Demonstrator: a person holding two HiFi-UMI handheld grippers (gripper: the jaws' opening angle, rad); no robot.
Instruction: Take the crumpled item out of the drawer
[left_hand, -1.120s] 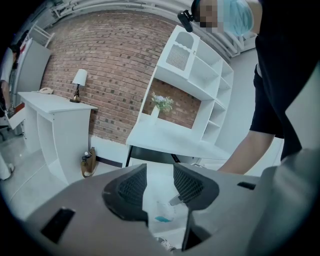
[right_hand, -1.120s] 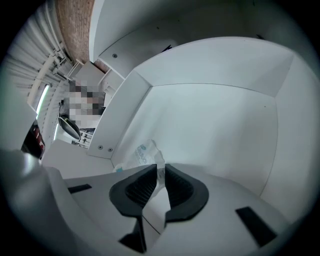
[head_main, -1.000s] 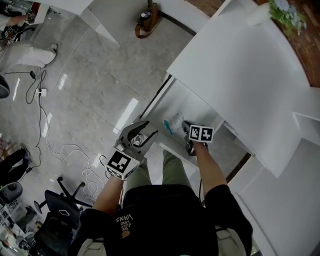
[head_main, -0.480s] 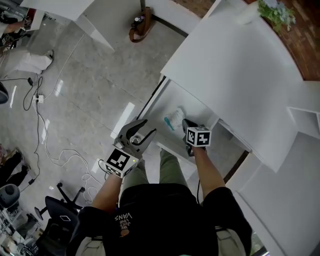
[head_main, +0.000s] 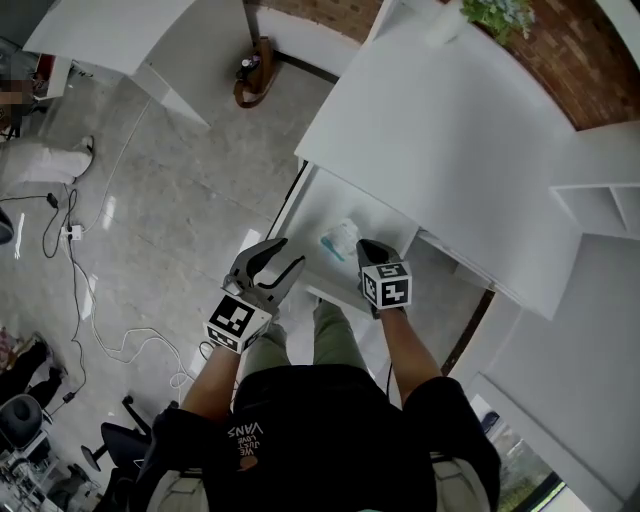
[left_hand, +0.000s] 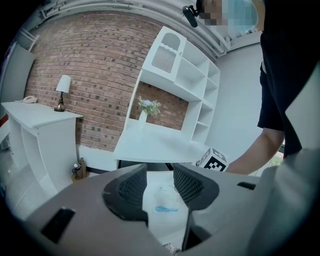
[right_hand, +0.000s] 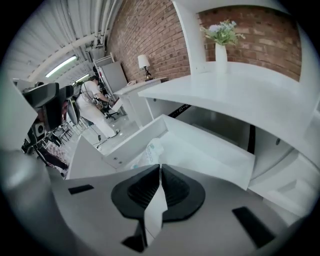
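The crumpled item (head_main: 340, 239), pale and clear with a blue end, lies on the floor of the open white drawer (head_main: 322, 200). My right gripper (head_main: 366, 250) hangs just to its right, above the drawer. In the right gripper view its jaws (right_hand: 160, 167) have just closed and stand shut. I make out nothing between the pads, and the item (right_hand: 149, 151) lies beyond the tips near the drawer's left wall (right_hand: 131, 140). My left gripper (head_main: 290, 255) hovers open at the drawer's front. The item (left_hand: 163, 198) shows through its empty gap (left_hand: 160, 172).
The white desk top (head_main: 440, 130) overhangs the back of the drawer, with a vase of flowers (right_hand: 220, 44) at its rear. A white shelf unit (head_main: 600, 200) stands to the right. Cables (head_main: 72, 232) and a brown bag (head_main: 250, 78) lie on the grey floor to the left.
My right gripper has risen above the drawer and rolled, so its marker cube shows a different face. The left gripper has lifted slightly. The crumpled item stays in the drawer.
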